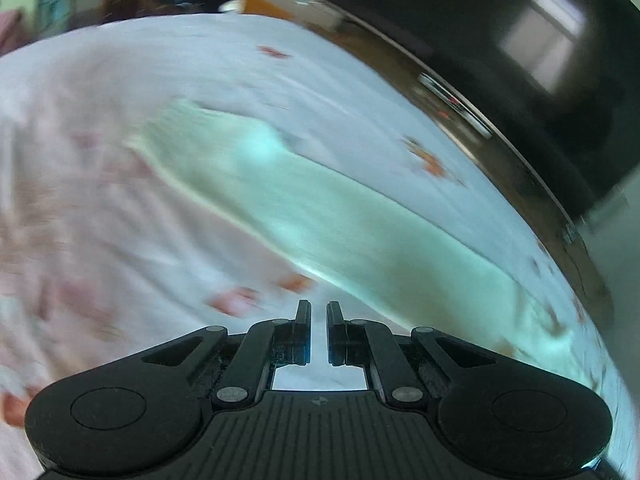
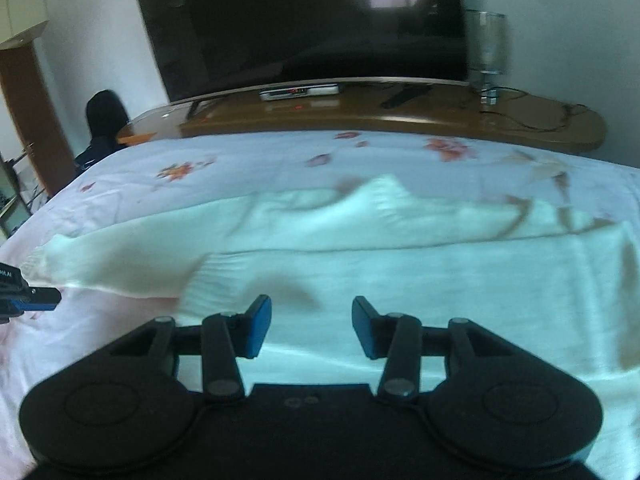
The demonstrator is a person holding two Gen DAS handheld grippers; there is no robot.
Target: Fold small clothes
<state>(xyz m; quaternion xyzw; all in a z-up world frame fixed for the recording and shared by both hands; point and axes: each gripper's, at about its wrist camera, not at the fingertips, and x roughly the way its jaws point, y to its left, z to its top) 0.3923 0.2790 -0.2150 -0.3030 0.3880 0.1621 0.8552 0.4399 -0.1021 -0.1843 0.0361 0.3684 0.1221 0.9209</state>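
A pale mint-white garment [image 2: 400, 264] lies spread on the floral bedsheet [image 2: 240, 160]. One long sleeve [image 2: 120, 256] stretches to the left. My right gripper [image 2: 312, 320] hovers just above the garment's body, jaws wide open and empty. In the left wrist view the same garment [image 1: 304, 216] runs as a blurred diagonal band ahead of my left gripper [image 1: 319, 320]. Its jaws are nearly together with a narrow gap, holding nothing, over bare sheet [image 1: 100, 200]. The left gripper's tip also shows in the right wrist view [image 2: 36, 298], next to the sleeve's cuff.
A brown wooden TV stand [image 2: 400, 116] runs along the bed's far edge with a large dark TV [image 2: 304, 20], a set-top box [image 2: 300, 91] and a glass vase [image 2: 486, 48]. A dark chair [image 2: 105, 120] stands at the far left corner.
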